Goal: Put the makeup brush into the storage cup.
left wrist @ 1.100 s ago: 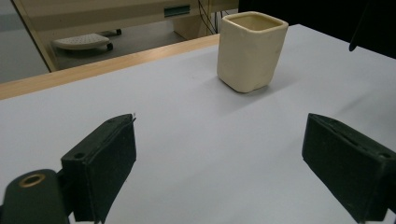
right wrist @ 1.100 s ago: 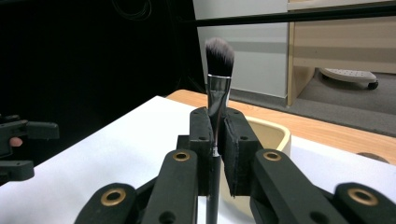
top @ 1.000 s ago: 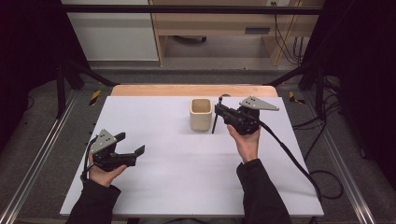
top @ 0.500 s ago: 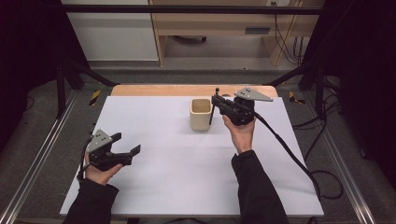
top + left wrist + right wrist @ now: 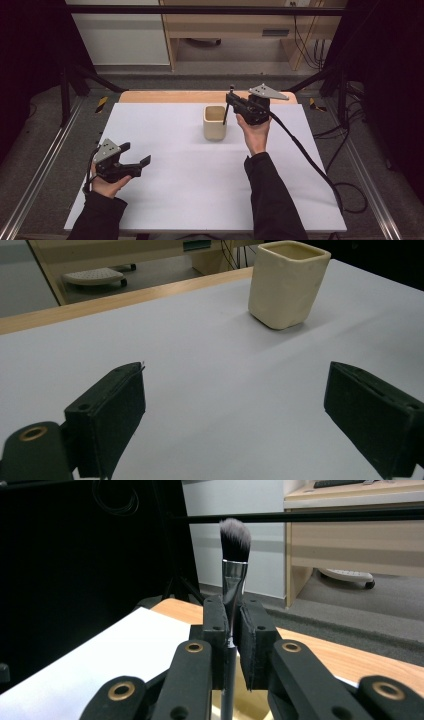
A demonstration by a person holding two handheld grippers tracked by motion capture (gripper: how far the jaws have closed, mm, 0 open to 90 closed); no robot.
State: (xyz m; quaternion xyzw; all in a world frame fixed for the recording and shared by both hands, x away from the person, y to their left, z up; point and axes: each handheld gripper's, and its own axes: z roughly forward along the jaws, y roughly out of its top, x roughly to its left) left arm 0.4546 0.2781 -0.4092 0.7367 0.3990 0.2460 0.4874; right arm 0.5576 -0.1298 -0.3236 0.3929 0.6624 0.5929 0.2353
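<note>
White table (image 5: 190,200), wooden far edge; dark room, desk (image 5: 235,25) behind.

Brush (image 5: 234,575): handle's lower end cut off by right gripper view's bottom edge, behind right claw (image 5: 233,640). Cup (image 5: 214,122) interior hidden; brush too small in high view.

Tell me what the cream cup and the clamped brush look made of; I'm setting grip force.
Cup: looks like matte ceramic or stoneware, cream, thick-walled with soft rounded corners and no gloss; cast resin can't be ruled out. Makeup brush, held in the right gripper: dark, grey-tipped bristles, probably synthetic; a shiny silver ferrule, likely metal; a thin black handle, plastic or lacquered wood.
</note>
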